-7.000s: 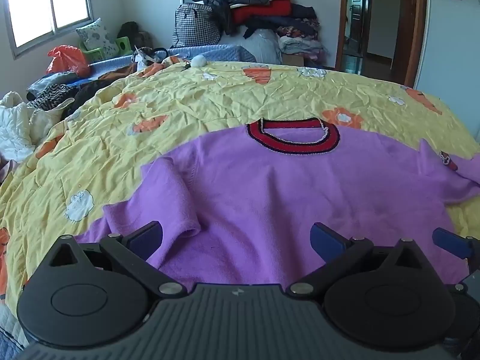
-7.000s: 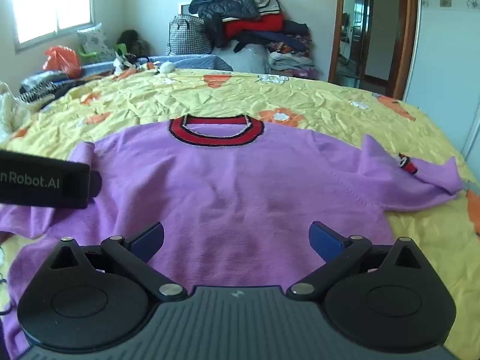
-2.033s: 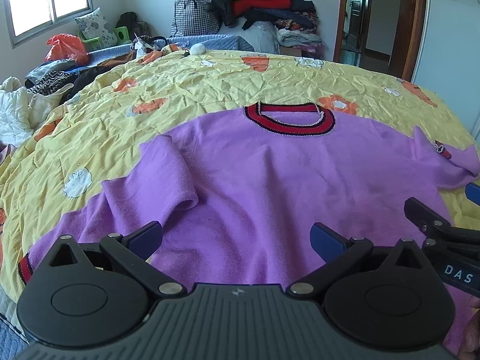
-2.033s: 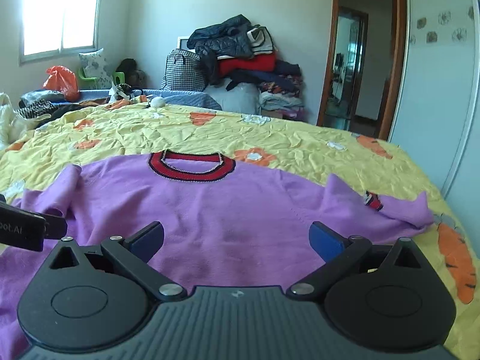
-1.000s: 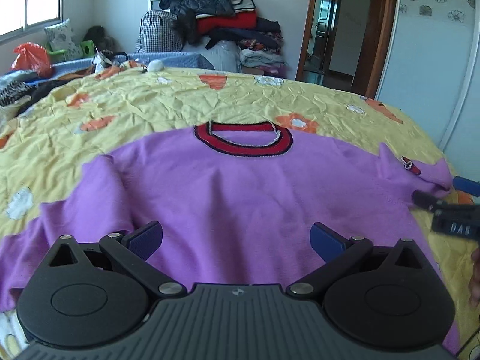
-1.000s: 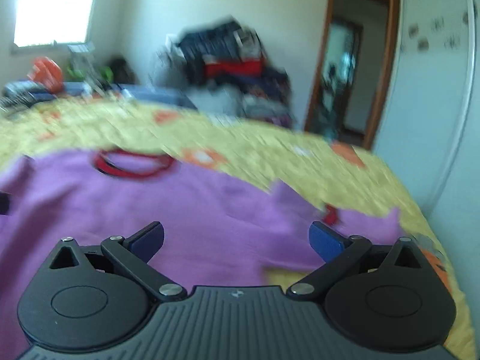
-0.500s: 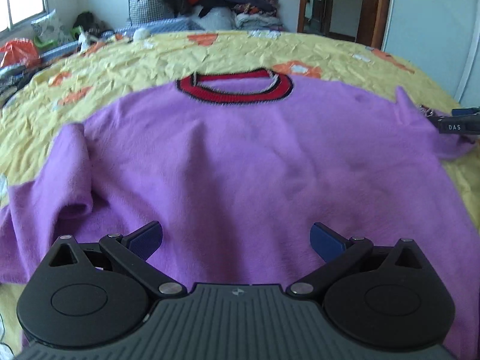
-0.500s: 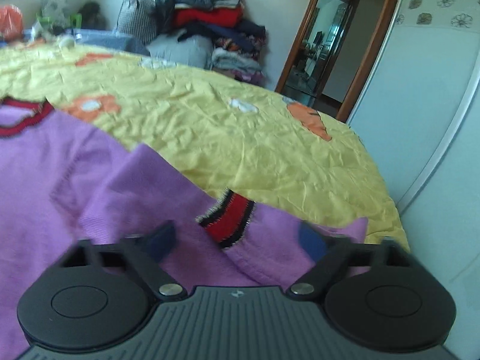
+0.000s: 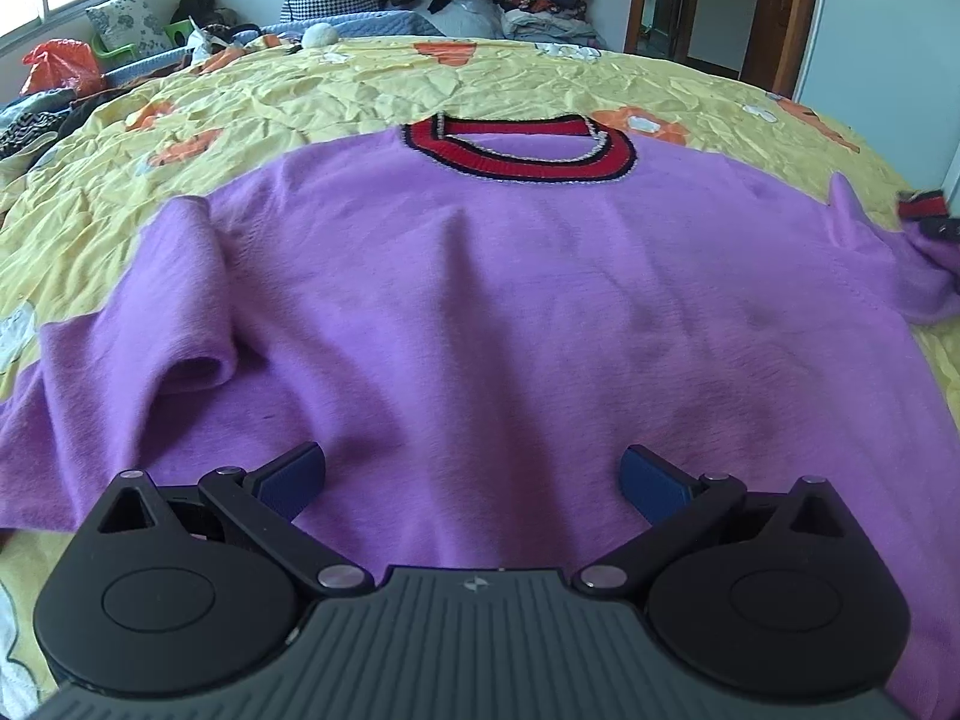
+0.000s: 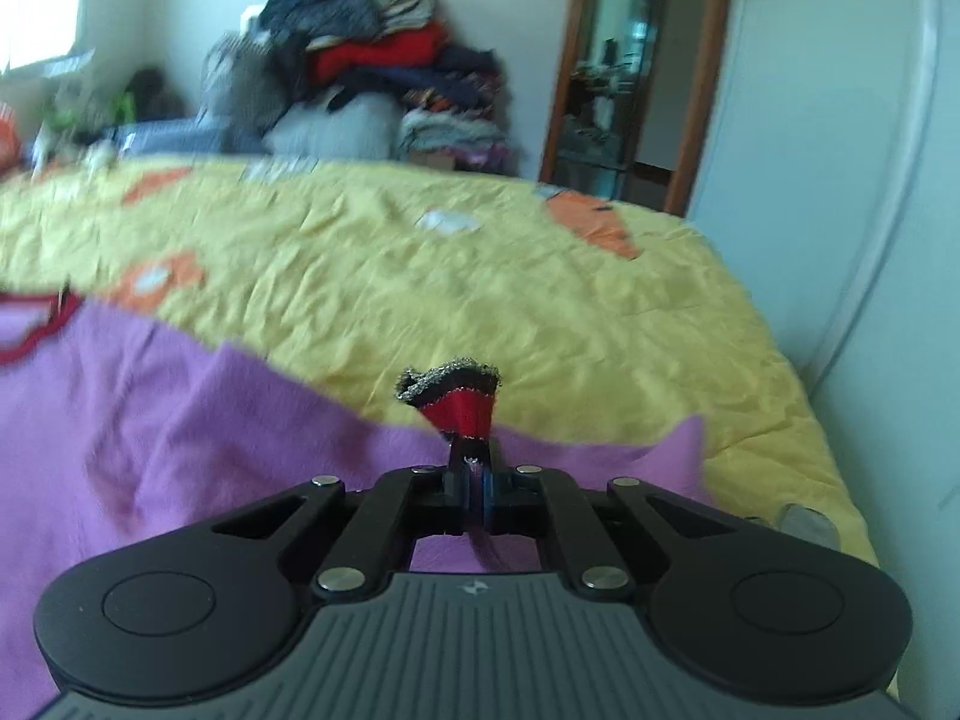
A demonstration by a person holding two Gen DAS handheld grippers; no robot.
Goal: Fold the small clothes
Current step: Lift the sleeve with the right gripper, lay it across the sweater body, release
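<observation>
Purple sweater (image 9: 510,300) lies spread flat on the yellow bedspread (image 9: 360,84), no fold made yet; right gripper (image 10: 471,480) is pinched tight on the red sleeve cuff (image 10: 459,405), sleeve fold apparently starting. Left gripper (image 9: 471,480) hovers over the hem, jaws wide apart, holding nothing; other sleeve and body folds remain.

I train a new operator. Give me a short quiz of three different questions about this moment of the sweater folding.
1. True or false: the left gripper is open above the purple sweater.
2. What does the right gripper pinch? A) the collar B) the red cuff C) the bedspread
3. Fill in: the sweater lies on a ____ bedspread.

Key: 1 true; 2 B, the red cuff; 3 yellow.
</observation>
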